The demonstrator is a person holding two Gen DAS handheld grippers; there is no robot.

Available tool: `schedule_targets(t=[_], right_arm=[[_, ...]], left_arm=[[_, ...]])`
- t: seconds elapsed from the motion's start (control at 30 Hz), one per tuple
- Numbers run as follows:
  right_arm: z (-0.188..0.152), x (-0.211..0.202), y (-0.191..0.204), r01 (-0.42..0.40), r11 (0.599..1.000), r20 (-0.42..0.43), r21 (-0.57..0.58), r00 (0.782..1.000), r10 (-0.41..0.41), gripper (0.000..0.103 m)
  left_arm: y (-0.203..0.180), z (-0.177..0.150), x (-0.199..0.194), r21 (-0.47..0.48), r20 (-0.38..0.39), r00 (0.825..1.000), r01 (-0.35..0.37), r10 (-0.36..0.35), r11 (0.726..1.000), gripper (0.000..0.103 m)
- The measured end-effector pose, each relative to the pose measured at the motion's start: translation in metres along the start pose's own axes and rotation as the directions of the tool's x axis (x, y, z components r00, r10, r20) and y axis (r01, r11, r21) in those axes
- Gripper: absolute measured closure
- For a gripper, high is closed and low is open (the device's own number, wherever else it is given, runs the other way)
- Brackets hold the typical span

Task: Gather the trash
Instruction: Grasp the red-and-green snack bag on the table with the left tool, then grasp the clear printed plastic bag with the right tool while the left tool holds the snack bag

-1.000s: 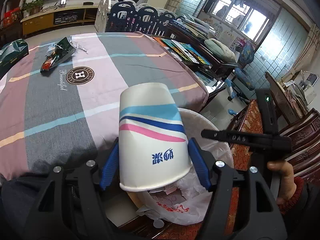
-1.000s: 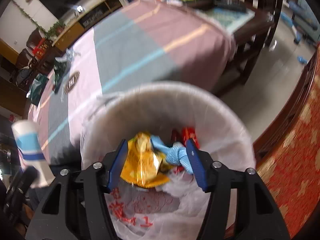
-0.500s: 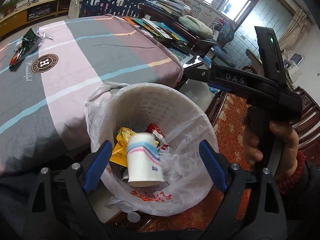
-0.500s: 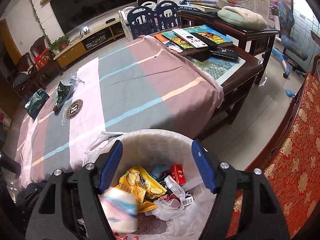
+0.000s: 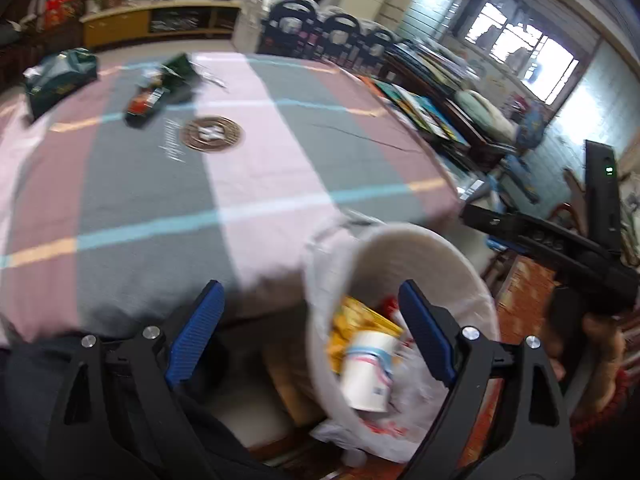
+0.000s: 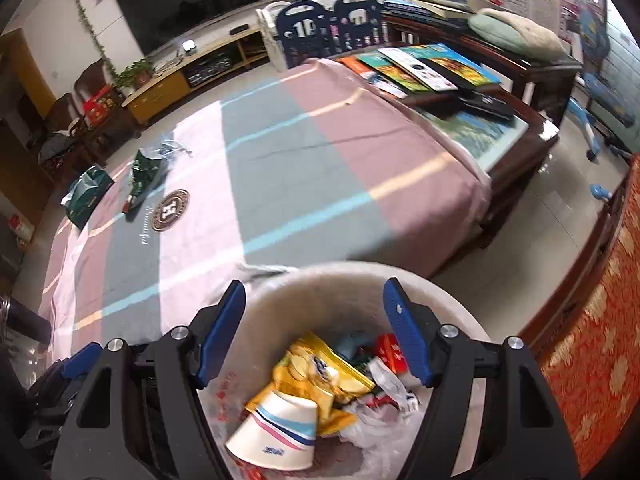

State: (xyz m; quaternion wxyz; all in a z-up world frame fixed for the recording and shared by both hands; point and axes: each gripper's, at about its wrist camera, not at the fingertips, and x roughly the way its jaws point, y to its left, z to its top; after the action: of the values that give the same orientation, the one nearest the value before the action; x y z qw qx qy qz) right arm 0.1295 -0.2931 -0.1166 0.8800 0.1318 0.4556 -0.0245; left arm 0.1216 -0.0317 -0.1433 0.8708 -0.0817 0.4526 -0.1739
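Both claws stand open with nothing between their blue pads. Left gripper has its jaws spread wide, having just been opening, and it hangs over the near edge of the table, its right pad above the white bin. Right gripper has also just been opening, less widely, and is poised over the bin mouth.

Inside the bin, which is lined with a thin white plastic bag, lies the paper cup: white, banded with a light-blue, a dark-blue and a pink stripe, with small blue print near its rim. It rests tipped on its side on top of the other rubbish, touching a crumpled yellow snack bag; a red packet and crinkled clear wrap lie just to its right.

Far across the striped pink, grey and mauve tablecloth, at the left, two dark-green wrappers remain: one beside the round brown emblem, the other near the cloth's left edge.
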Motion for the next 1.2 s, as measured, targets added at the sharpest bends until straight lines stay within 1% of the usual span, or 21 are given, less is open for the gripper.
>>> schedule_targets(t=[0.07,0.13,0.2,0.23,0.3,0.4,0.47,0.5,0.57,0.63,0.67,0.7,0.73,0.77,0.83,0.87,1.0,1.03,1.07,1.13,1.2], right_arm=[[0.012,0.007,0.015,-0.01,0.999,0.009,-0.033,1.0,0.01,0.033],[0.021,0.013,0.027,-0.031,0.999,0.012,-0.044,0.999,0.031,0.033],[0.027,0.02,0.037,-0.059,0.997,0.008,-0.048,0.998,0.06,0.033],[0.028,0.024,0.041,-0.071,0.996,0.004,-0.051,0.997,0.071,0.033],[0.03,0.033,0.049,-0.087,0.994,-0.006,-0.059,0.996,0.087,0.033],[0.033,0.049,0.054,-0.098,0.994,-0.028,-0.054,0.995,0.097,0.033],[0.036,0.058,0.054,-0.104,0.994,-0.045,-0.045,0.994,0.102,0.033],[0.039,0.062,0.054,-0.105,0.994,-0.052,-0.04,0.993,0.102,0.033],[0.046,0.07,0.055,-0.104,0.994,-0.057,-0.03,0.993,0.102,0.033],[0.056,0.079,0.057,-0.099,0.995,-0.058,-0.031,0.994,0.097,0.033],[0.063,0.086,0.061,-0.099,0.995,-0.065,-0.034,0.993,0.096,0.033],[0.069,0.091,0.065,-0.107,0.994,-0.069,-0.035,0.992,0.104,0.033],[0.076,0.097,0.07,-0.116,0.993,-0.07,-0.035,0.991,0.114,0.033],[0.083,0.102,0.075,-0.124,0.992,-0.07,-0.036,0.99,0.122,0.033],[0.097,0.113,0.088,-0.151,0.988,-0.063,-0.042,0.987,0.148,0.033],[0.105,0.12,0.097,-0.165,0.985,-0.053,-0.047,0.985,0.162,0.033],[0.135,0.161,0.146,-0.22,0.973,-0.041,-0.067,0.975,0.217,0.03],[0.141,0.17,0.16,-0.233,0.97,-0.047,-0.075,0.972,0.23,0.03],[0.147,0.183,0.18,-0.239,0.967,-0.054,-0.092,0.971,0.235,0.03],[0.156,0.202,0.221,-0.238,0.96,-0.059,-0.148,0.971,0.231,0.03],[0.16,0.218,0.271,-0.211,0.938,-0.043,-0.274,0.977,0.207,0.028]], left_arm=[[0.018,0.013,-0.001,-0.006,0.019,0.997,-0.076,0.076,0.997,0.018],[0.04,0.034,-0.003,-0.019,0.044,0.988,-0.147,0.148,0.989,0.019],[0.072,0.069,0.0,-0.053,0.074,0.965,-0.25,0.253,0.967,0.023],[0.083,0.082,0.003,-0.067,0.08,0.956,-0.276,0.281,0.959,0.028],[0.11,0.115,0.019,-0.089,0.071,0.942,-0.322,0.329,0.943,0.031],[0.137,0.15,0.049,-0.107,0.053,0.936,-0.341,0.347,0.934,0.033],[0.146,0.169,0.074,-0.104,0.027,0.943,-0.326,0.33,0.94,0.031],[0.151,0.18,0.092,-0.094,-0.005,0.954,-0.3,0.301,0.949,0.03],[0.153,0.189,0.116,-0.088,-0.034,0.965,-0.263,0.261,0.961,0.023],[0.151,0.196,0.139,-0.062,-0.04,0.964,-0.266,0.264,0.962,0.023],[0.152,0.199,0.151,-0.039,-0.045,0.954,-0.298,0.296,0.954,0.031],[0.154,0.202,0.164,-0.008,-0.054,0.935,-0.352,0.351,0.936,0.045],[0.158,0.202,0.175,0.009,-0.074,0.926,-0.372,0.371,0.928,0.083],[0.163,0.202,0.18,0.006,-0.089,0.928,-0.363,0.362,0.932,0.087],[0.168,0.202,0.171,-0.021,-0.049,0.939,-0.341,0.339,0.94,0.091],[0.169,0.198,0.16,-0.03,-0.031,0.94,-0.34,0.339,0.94,0.095],[0.177,0.168,0.094,-0.132,0.025,0.963,-0.263,0.268,0.956,0.095],[0.179,0.157,0.079,-0.151,0.038,0.964,-0.254,0.262,0.956,0.095],[0.18,0.147,0.063,-0.164,0.052,0.959,-0.268,0.28,0.949,0.095],[0.187,0.129,0.036,-0.195,0.07,0.938,-0.322,0.34,0.927,0.095],[0.196,0.113,0.017,-0.221,0.077,0.917,-0.368,0.392,0.903,0.095]])
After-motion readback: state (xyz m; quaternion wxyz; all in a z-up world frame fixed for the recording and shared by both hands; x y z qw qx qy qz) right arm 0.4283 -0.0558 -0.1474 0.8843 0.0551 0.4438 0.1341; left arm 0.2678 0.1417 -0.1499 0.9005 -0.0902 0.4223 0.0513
